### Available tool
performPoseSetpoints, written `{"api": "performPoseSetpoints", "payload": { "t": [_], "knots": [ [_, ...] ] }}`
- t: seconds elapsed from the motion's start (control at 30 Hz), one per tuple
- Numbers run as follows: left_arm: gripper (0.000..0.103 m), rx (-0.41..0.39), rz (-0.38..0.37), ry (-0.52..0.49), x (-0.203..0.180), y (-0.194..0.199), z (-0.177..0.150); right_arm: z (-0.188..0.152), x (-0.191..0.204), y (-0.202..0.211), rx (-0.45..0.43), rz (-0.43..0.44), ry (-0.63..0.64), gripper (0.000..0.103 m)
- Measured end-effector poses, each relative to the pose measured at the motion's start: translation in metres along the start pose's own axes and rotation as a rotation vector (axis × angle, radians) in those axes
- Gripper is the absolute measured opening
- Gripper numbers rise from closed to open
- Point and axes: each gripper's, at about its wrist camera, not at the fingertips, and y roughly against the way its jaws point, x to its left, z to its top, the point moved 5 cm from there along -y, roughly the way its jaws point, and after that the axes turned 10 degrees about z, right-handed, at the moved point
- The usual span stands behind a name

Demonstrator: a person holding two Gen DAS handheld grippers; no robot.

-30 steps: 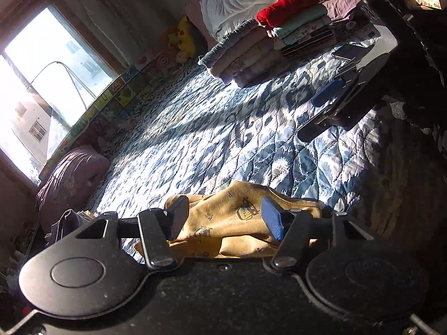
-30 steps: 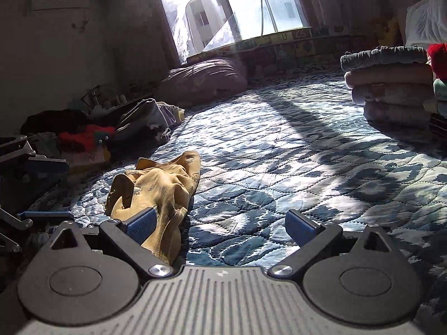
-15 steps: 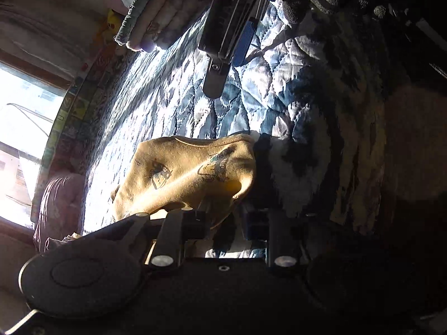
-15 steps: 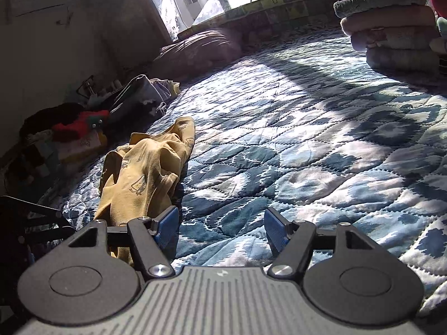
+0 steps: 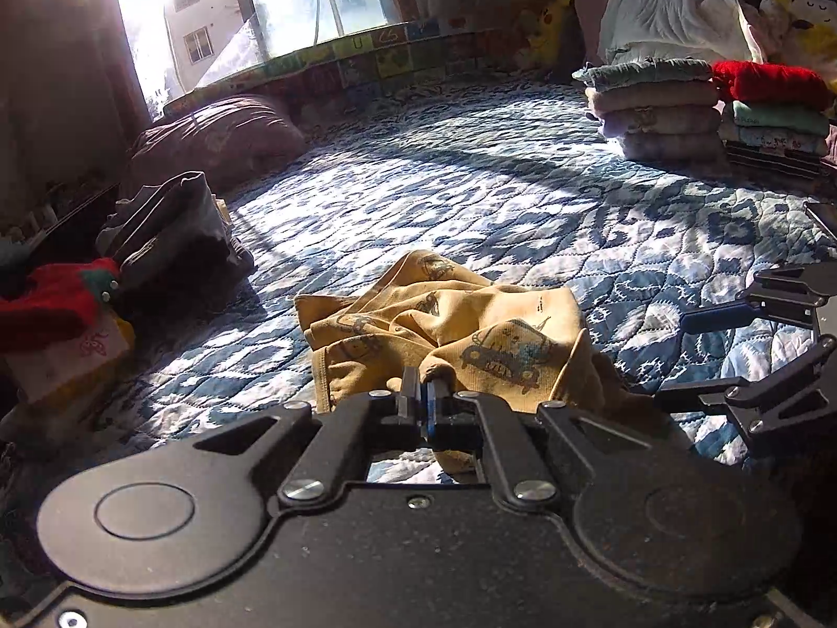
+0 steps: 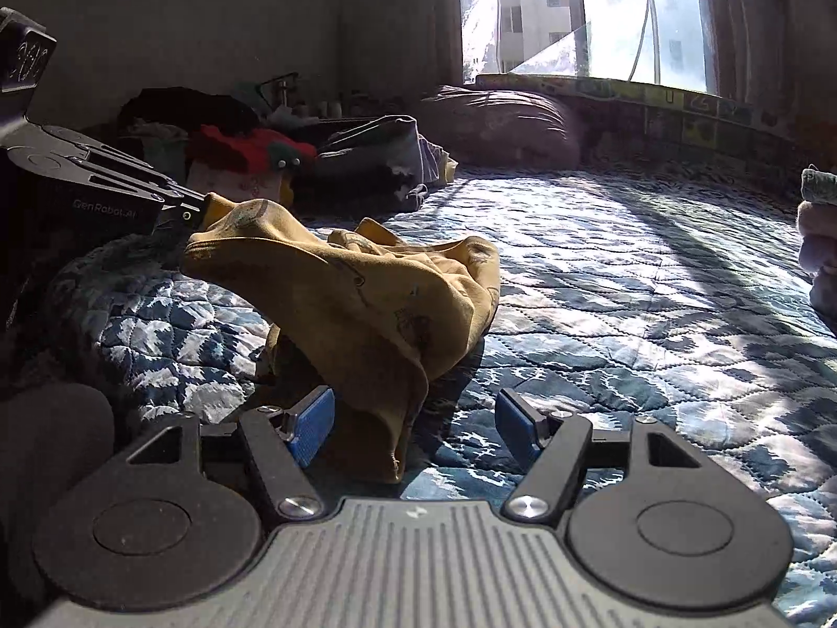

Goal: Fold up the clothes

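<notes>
Mustard printed garment, crumpled, soft

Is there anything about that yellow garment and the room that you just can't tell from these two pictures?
- Yellow garment: crumpled, so whether shirt or trousers is unclear in both views.
- Its pinched corner: covered by the left gripper in the left view.
- Its hanging end: drops behind the right gripper body.
- Folded stack: cut off by the right view's edge.
- Window: glare washes out the outside.

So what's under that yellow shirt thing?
The blue patterned quilt lies under the yellow garment, showing all around it. Anything beneath the crumpled folds is covered. The left claw pinches one edge.
</notes>
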Motion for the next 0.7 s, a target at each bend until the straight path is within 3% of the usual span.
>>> {"api": "performPoseSetpoints", "payload": {
  "t": [0.17, 0.27, 0.4, 0.47, 0.5, 0.53, 0.7],
  "knots": [
    [0.001, -0.032, 0.029, 0.060, 0.017, 0.012, 0.011, -0.006, 0.027, -0.030, 0.092, -0.020, 0.119, 0.064],
    [0.001, -0.065, 0.040, 0.073, 0.023, 0.019, 0.017, -0.011, 0.023, -0.039, 0.130, -0.059, 0.082, 0.060],
    [0.001, -0.100, 0.051, 0.100, 0.030, 0.027, 0.024, -0.014, 0.016, -0.039, 0.123, -0.039, 0.005, 0.060],
    [0.001, -0.110, 0.049, 0.101, 0.029, 0.031, 0.025, -0.014, 0.012, -0.038, 0.094, 0.002, -0.063, 0.042],
    [0.001, -0.116, 0.048, 0.098, 0.027, 0.032, 0.025, -0.013, 0.010, -0.038, 0.086, 0.021, -0.095, 0.024],
    [0.001, -0.121, 0.046, 0.096, 0.026, 0.034, 0.026, -0.012, 0.008, -0.036, 0.069, 0.034, -0.129, 0.015],
    [0.001, -0.181, 0.039, 0.084, 0.018, 0.054, 0.037, 0.009, 0.001, -0.002, -0.065, 0.033, -0.175, 0.011]
  ]
}}
